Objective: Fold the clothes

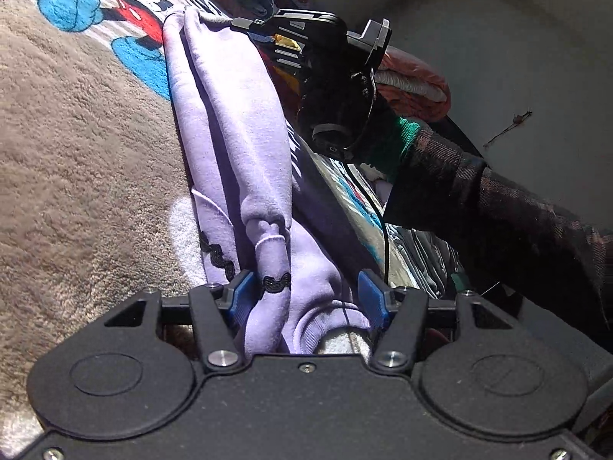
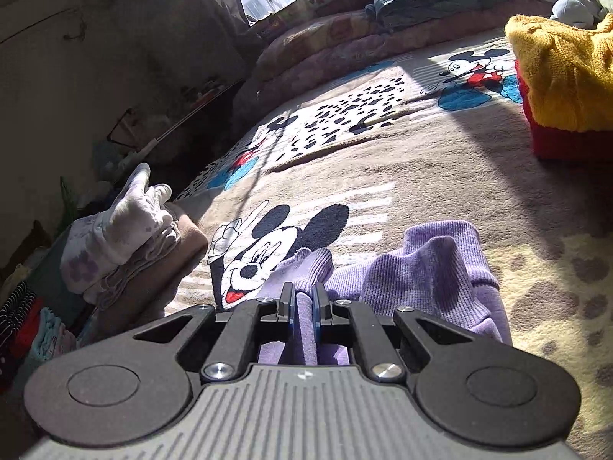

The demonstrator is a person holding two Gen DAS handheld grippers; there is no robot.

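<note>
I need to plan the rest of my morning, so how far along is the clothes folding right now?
Early to midway, as far as I can tell. Done: some garments sit stacked at the blanket's edge. In hand: the purple sweatshirt hangs bunched between the right gripper, pinching its fabric, and the left gripper, jaws apart around a cuff. Left: flattening and folding it, plus the yellow and red knits.

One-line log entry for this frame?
fold | left claw: open around lilac garment | right claw: shut on garment | over blanket
</note>
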